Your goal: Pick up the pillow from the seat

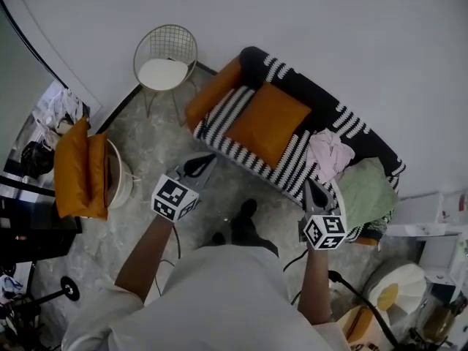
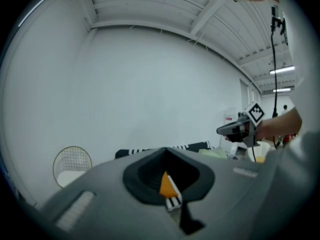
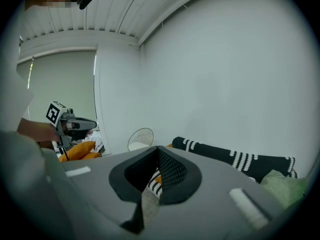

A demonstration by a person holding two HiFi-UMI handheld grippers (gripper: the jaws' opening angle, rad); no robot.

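You are at the approach step, I judge: the orange pillow (image 1: 268,123) is not yet touched. Your left gripper (image 1: 202,164) and your right gripper (image 1: 311,189) both have the jaws pressed together, with nothing between them. Both hang over the floor, just in front of the striped sofa (image 1: 319,96).

The pillow lies on the middle of the seat. It is beyond the two grippers and between them, apart from both. A heap of pink clothes (image 1: 328,152) lies just beside its right side.

For the next move you probably need to open the jaws wide first, because the pillow looks thick and soft. Then bring one gripper to its near edge or corner, and keep away from the clothes.
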